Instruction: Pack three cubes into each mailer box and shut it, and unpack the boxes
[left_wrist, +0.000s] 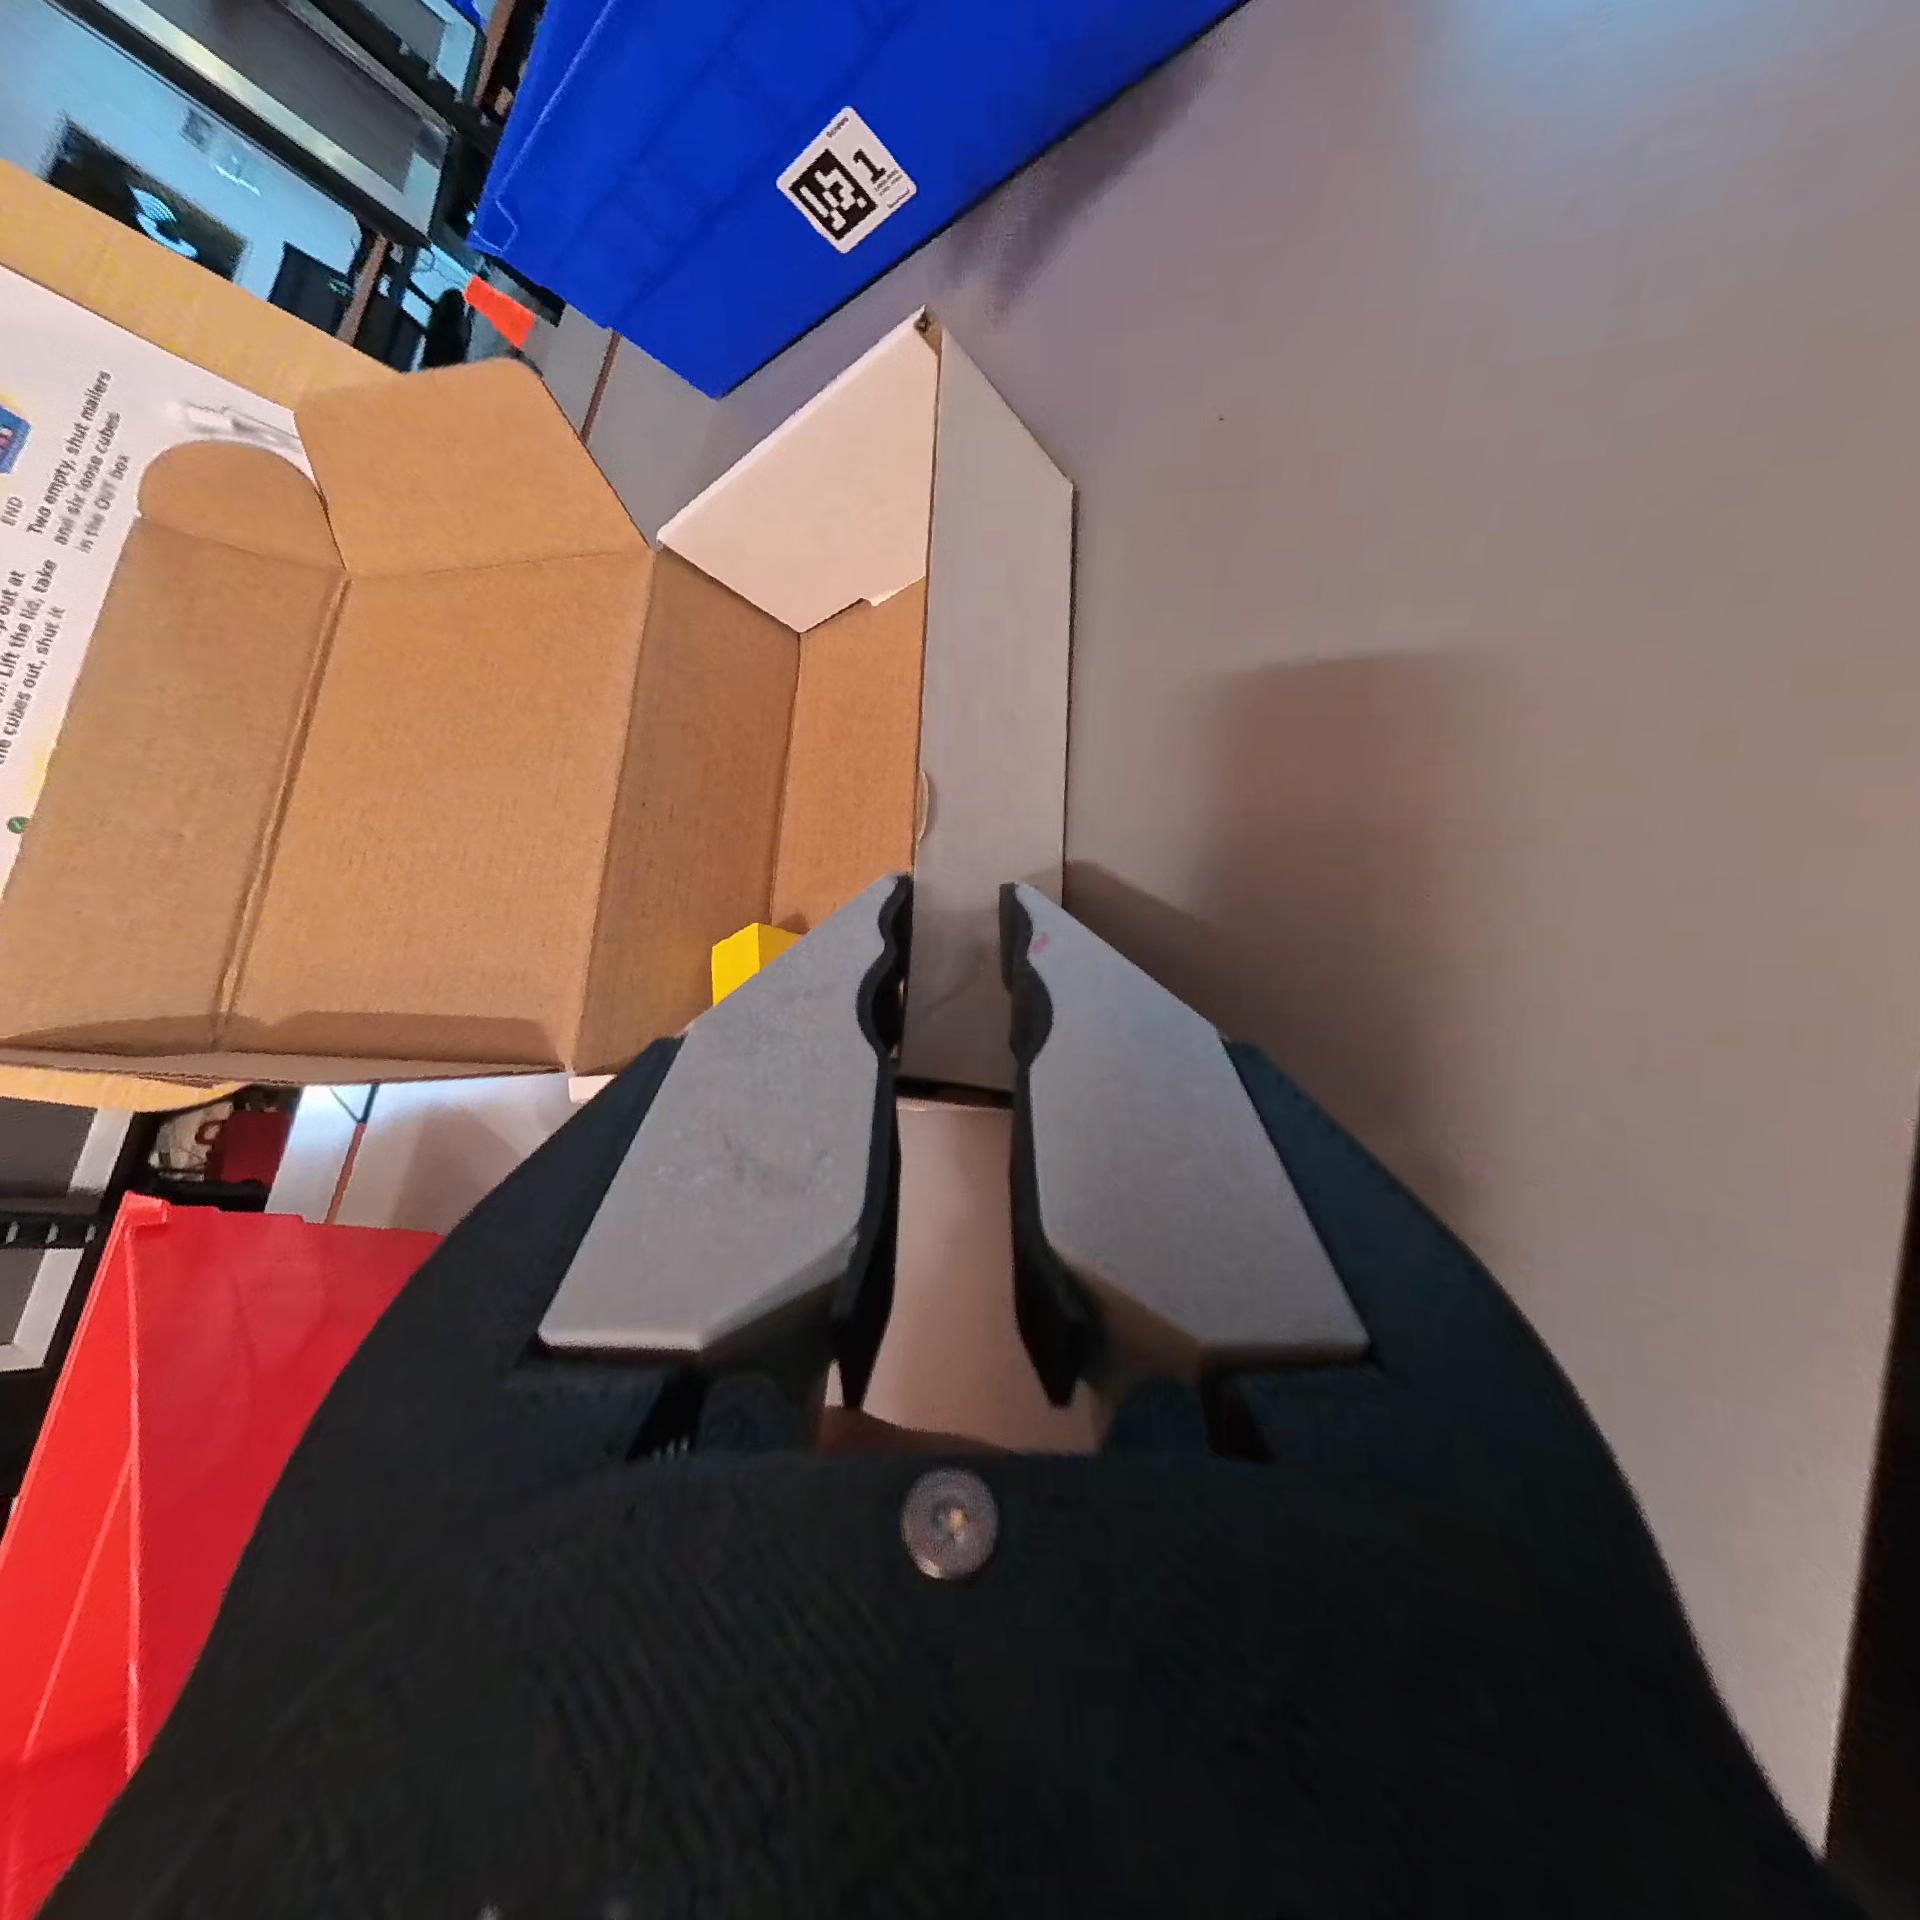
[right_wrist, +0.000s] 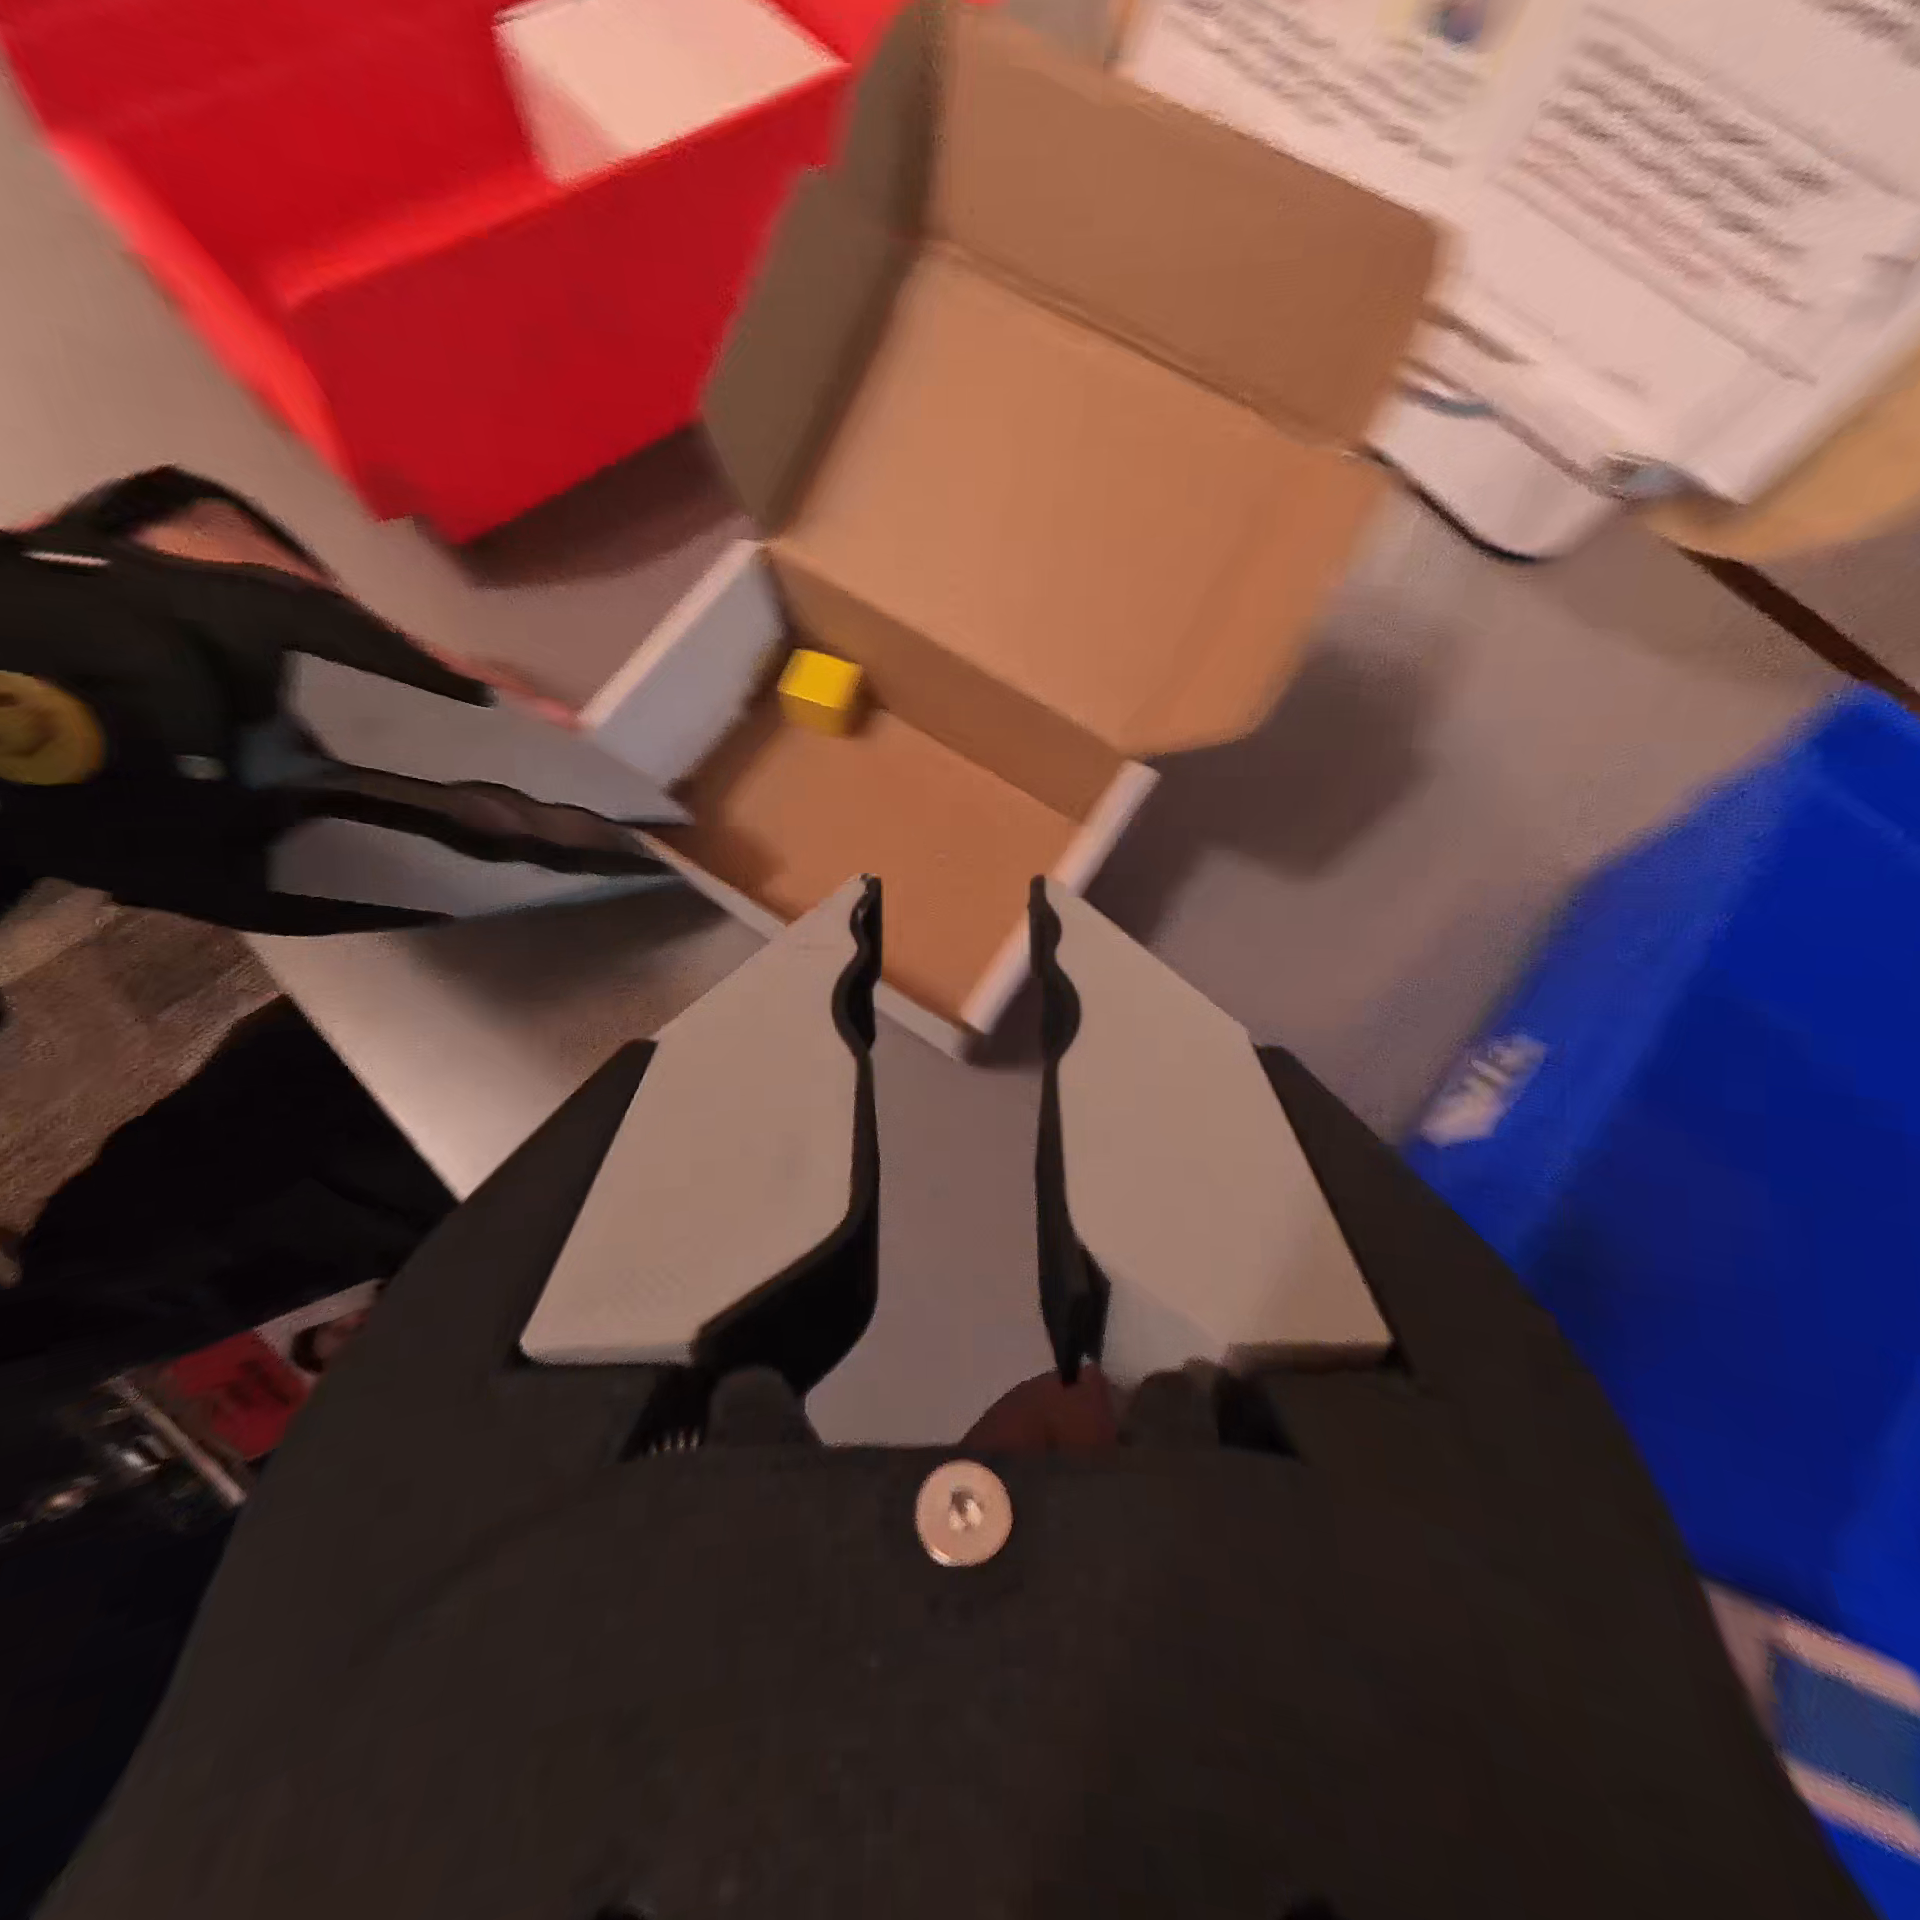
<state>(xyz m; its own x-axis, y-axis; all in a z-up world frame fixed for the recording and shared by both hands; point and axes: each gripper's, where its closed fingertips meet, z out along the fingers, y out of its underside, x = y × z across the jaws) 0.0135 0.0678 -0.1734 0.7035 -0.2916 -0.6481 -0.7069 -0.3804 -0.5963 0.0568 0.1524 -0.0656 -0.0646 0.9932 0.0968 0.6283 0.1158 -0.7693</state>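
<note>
While your left gripper (left_wrist: 956, 894) straddles the front wall of the open mailer box (left_wrist: 997, 665), its fingers sit slightly apart, one inside and one outside; whether they pinch the wall you cannot tell. A yellow cube (left_wrist: 743, 961) lies inside, between the blue bin (left_wrist: 707, 197) and the red bin (left_wrist: 208, 1455).

From your right gripper (right_wrist: 954, 894), fingers parted and empty, the box (right_wrist: 1039, 499) sits on the table (right_wrist: 1403, 748), cube (right_wrist: 821, 691) in its corner.
</note>
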